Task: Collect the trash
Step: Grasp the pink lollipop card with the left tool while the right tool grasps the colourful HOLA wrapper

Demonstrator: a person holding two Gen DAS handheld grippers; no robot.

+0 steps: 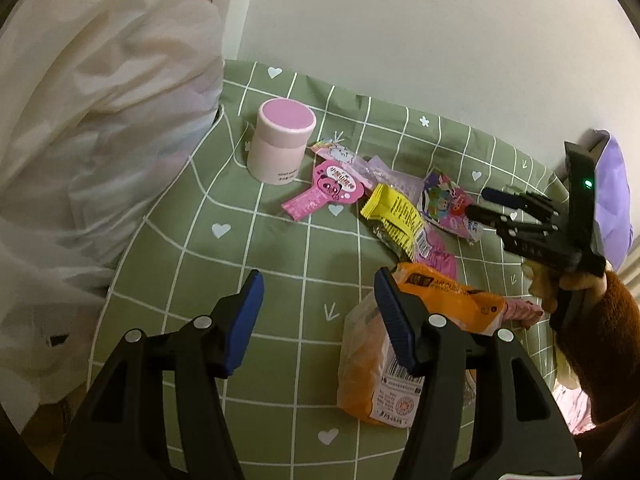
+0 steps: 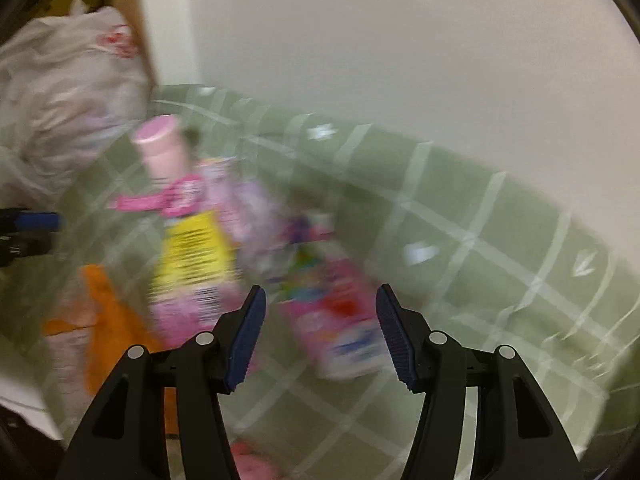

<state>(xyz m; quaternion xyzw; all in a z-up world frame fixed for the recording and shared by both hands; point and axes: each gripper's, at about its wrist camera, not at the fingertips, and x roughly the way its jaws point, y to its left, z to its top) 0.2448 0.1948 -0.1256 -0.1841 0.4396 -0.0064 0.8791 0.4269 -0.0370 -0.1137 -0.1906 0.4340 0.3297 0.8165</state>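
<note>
Several snack wrappers lie on a green checked tablecloth (image 1: 240, 260): a pink panda wrapper (image 1: 324, 190), a yellow wrapper (image 1: 394, 216), a colourful cartoon packet (image 1: 448, 202) and an orange bread bag (image 1: 400, 344). My left gripper (image 1: 319, 280) hangs open above the cloth, its right finger in front of the orange bag, nothing between the pads. My right gripper (image 1: 478, 203) is open beside the cartoon packet. The right wrist view is blurred; there the right gripper (image 2: 321, 294) is open, the cartoon packet (image 2: 340, 320) lies below its gap, apart from the pads, and the yellow wrapper (image 2: 196, 252) lies to the left.
A pink lidded cylinder (image 1: 280, 140) stands at the back of the cloth. A large white plastic bag (image 1: 92, 140) fills the left side. A white wall runs behind. A purple object (image 1: 612, 200) sits at the right edge, behind a hand in a brown sleeve (image 1: 600, 320).
</note>
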